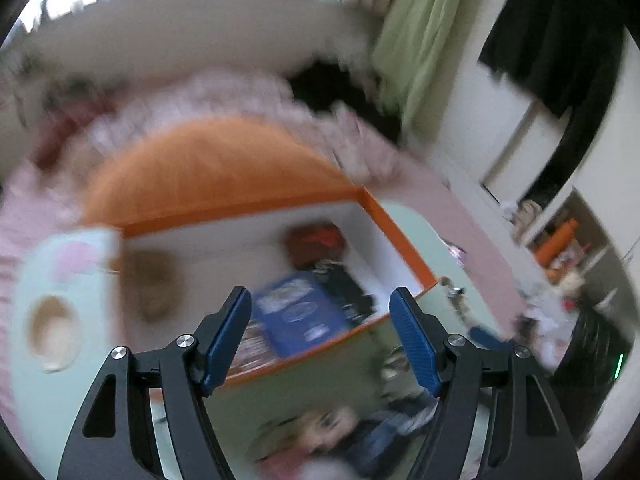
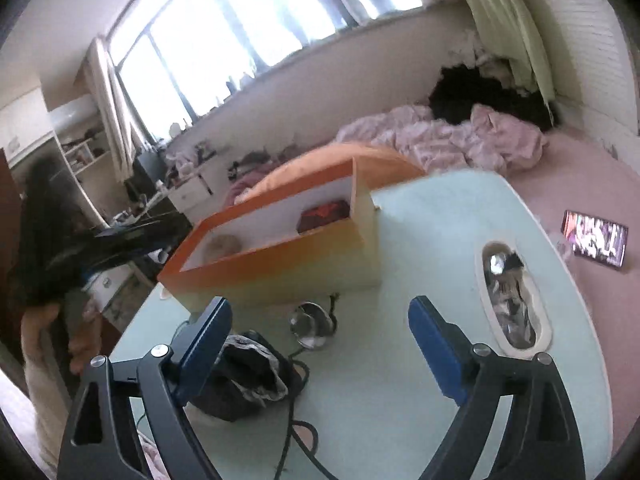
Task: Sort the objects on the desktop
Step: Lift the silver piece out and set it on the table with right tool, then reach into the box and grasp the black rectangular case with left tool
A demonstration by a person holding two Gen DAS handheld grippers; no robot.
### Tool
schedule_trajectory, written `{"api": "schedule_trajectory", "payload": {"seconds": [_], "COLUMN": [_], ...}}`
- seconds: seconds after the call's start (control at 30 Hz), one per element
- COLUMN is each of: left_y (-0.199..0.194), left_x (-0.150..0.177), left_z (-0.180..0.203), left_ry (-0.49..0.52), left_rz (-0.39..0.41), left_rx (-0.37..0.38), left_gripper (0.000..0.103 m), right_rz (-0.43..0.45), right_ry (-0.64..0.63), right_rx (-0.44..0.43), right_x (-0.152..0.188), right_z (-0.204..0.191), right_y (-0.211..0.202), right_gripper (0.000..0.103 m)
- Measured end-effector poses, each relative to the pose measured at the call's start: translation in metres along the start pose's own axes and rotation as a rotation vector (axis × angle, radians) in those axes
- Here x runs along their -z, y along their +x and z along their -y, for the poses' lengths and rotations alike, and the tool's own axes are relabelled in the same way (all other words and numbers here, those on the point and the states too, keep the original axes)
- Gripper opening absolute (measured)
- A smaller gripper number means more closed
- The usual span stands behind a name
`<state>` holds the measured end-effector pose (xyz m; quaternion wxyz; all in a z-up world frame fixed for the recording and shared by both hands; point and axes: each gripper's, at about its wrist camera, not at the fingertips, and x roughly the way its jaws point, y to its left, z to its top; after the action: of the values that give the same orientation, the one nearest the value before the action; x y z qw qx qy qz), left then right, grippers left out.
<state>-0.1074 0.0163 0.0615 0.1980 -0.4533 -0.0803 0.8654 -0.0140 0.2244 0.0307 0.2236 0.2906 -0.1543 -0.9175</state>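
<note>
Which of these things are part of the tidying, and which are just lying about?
Part of the job:
orange box
dark pouch
round mirror
blue packet in the box

Just lying about:
phone
pink bedding
green curtain

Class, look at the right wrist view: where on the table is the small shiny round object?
The shiny round object lies on the pale green table just in front of the orange box, between the dark bundle and the white oval tray.
</note>
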Motion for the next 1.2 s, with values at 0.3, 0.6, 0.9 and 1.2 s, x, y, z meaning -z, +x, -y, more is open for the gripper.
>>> {"api": "schedule_trajectory", "payload": {"seconds": [0.3,0.6,0.9,1.2], "left_y": [0.116,0.13,0.01,-0.053], "left_x": [-0.063,-0.061,-0.046,0.062], "left_z": [-0.001,0.01,0.001,-0.03], "left_ry": [-0.123,0.032,0.035,0.067], "left_rz": [-0.285,-0.326,-0.017,0.046], "left_rx": [-0.138,-0.254,-0.017,-0.023], "left_gripper": [0.072,0.065,0.062,0.057], "right_rz": [-0.027,-0.032,-0.033,-0.042], "right_ry": [0.005,-0.018,-0.012,-0.007], "right_rx": [0.013,0.024,0.024,0.025], "right_x": [0.005,0.009,0.01,0.011], "right_z": [0.001,-0.001,0.0,0.001], "right_y": [0.004,0.006,0.007,0.008], "right_gripper": [0.09,0.09,0.09,0.09]}}
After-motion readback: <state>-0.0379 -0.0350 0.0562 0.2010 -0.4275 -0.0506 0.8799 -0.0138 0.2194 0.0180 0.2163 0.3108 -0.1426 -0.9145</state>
